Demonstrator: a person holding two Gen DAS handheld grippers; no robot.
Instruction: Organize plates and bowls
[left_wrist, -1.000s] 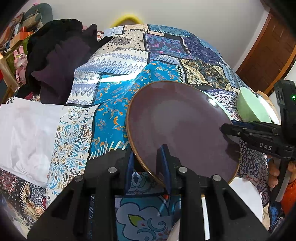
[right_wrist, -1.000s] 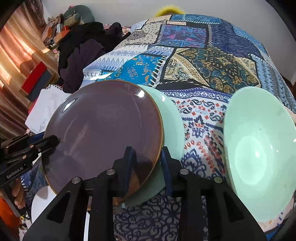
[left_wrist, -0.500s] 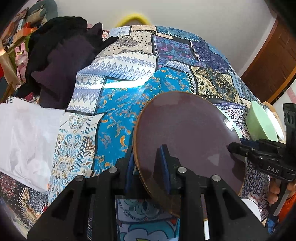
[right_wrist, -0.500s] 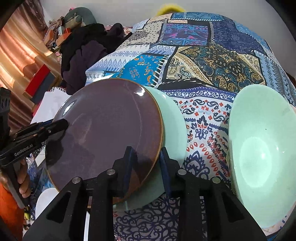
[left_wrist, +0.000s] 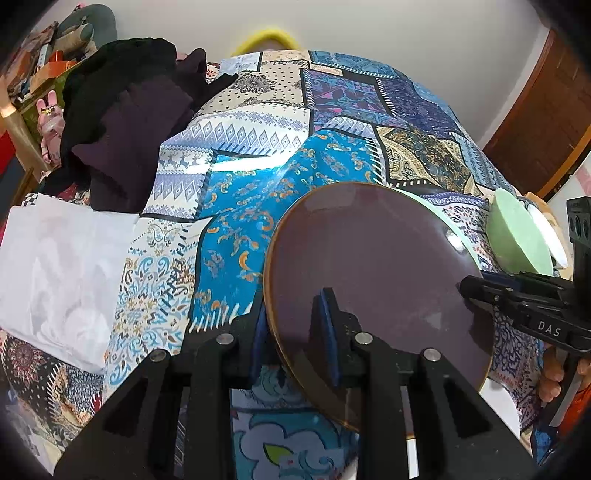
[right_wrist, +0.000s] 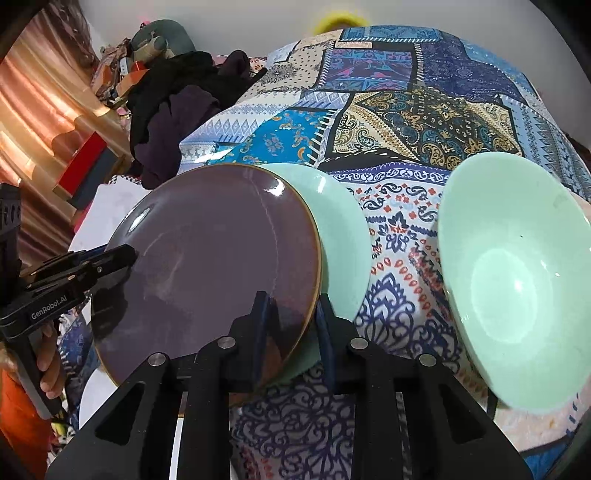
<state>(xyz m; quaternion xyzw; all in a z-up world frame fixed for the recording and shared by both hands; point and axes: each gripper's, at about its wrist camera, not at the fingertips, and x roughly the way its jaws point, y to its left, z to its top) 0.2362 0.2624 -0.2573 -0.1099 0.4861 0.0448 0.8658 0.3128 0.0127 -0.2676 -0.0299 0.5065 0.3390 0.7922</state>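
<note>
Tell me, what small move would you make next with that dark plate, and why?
Probably lower the purple plate squarely onto the mint plate. Both the left gripper and right gripper pinch its rim, and it only partly overlaps the mint one.

Brown plate (right_wrist: 214, 258) atop mint plate (right_wrist: 341, 229), mint bowl (right_wrist: 513, 280) beside

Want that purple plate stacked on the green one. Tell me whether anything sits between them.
Nothing visible does. The purple plate, gripped at its rim by the left gripper and the right gripper, already overlaps the green plate, whose uncovered part is bare. The green bowl stands apart to the right.
</note>
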